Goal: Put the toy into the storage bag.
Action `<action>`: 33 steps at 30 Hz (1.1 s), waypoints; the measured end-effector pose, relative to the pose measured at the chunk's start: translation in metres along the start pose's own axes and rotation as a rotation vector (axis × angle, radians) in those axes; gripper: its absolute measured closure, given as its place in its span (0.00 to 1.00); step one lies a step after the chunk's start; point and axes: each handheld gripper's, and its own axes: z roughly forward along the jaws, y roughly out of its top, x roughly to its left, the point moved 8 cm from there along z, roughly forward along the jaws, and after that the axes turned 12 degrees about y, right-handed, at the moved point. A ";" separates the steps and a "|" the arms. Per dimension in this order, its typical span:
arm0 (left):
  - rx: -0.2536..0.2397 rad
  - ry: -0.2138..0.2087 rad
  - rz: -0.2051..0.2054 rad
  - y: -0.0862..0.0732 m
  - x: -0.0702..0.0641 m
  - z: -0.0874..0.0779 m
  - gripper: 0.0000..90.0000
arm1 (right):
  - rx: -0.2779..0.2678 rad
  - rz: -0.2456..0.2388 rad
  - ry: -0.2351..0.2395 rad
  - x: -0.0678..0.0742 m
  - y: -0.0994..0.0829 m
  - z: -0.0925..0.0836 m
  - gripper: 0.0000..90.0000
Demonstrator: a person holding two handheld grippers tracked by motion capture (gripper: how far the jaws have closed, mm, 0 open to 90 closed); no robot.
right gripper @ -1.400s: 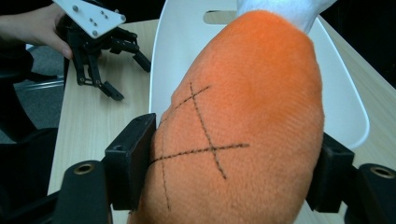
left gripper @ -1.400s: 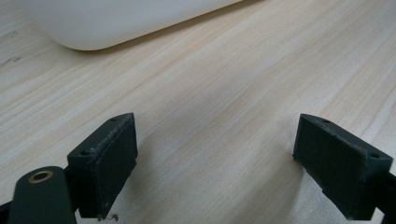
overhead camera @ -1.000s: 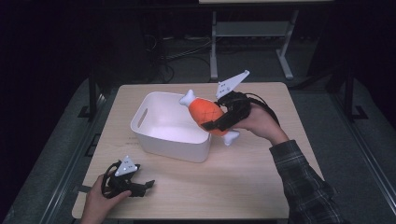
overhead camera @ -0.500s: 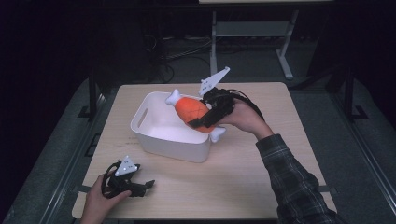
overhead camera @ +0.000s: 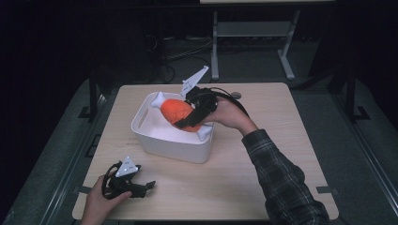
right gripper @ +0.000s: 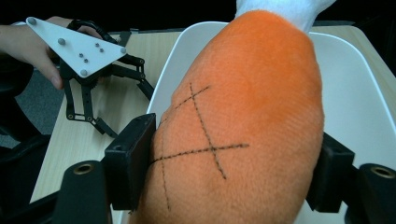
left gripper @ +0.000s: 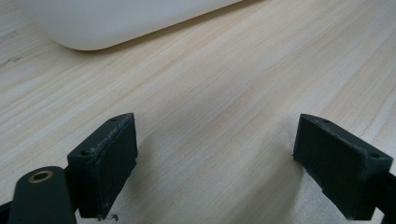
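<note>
Drumstick time: your right claw (overhead camera: 190, 117) is clamped across the orange plush drumstick (overhead camera: 177, 111), holding it in the air over the white bin (overhead camera: 173, 145), tilted with one white bone end up and away, the other hanging past the near rim. To finish cleanly, I'd say bring it over the bin's middle, level it so that low bone end clears the wall, sink inside, then let go. Your left claw (overhead camera: 149, 185) rests near the tabletop's (overhead camera: 281, 154) front left corner, jaws apart with nothing between them, well clear of the bin. Surface is pale wood grain; beyond it, a dim room with grey flooring, loose cables and a metal frame at the back.
</note>
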 end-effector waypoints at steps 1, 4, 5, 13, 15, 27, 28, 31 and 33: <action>0.000 0.000 0.000 0.000 0.000 0.000 0.14 | 0.000 0.000 0.000 0.000 0.000 0.000 0.32; 0.000 -0.001 0.000 0.000 0.000 0.000 0.14 | 0.017 -0.001 0.007 -0.003 0.004 0.009 0.32; 0.000 -0.001 0.000 0.000 0.000 0.000 0.14 | 0.017 -0.001 0.007 -0.003 0.004 0.009 0.32; 0.000 -0.002 -0.002 0.000 0.000 0.000 0.14 | 0.044 -0.011 0.031 -0.006 0.006 0.025 0.31; 0.000 -0.001 -0.001 0.000 0.000 0.000 0.14 | 0.058 -0.019 0.035 -0.007 0.006 0.029 0.30; 0.000 -0.001 0.000 0.000 0.000 0.000 0.14 | 0.090 -0.024 0.055 -0.004 0.003 0.039 0.29; 0.000 -0.001 0.000 0.000 0.000 0.000 0.14 | 0.090 -0.027 0.057 -0.004 0.004 0.040 0.29; 0.000 -0.001 0.000 0.000 0.000 0.000 0.14 | 0.094 -0.022 0.058 -0.003 0.003 0.042 0.28; 0.000 0.000 0.000 0.000 0.000 0.000 0.14 | 0.096 -0.019 0.066 -0.003 0.002 0.043 0.28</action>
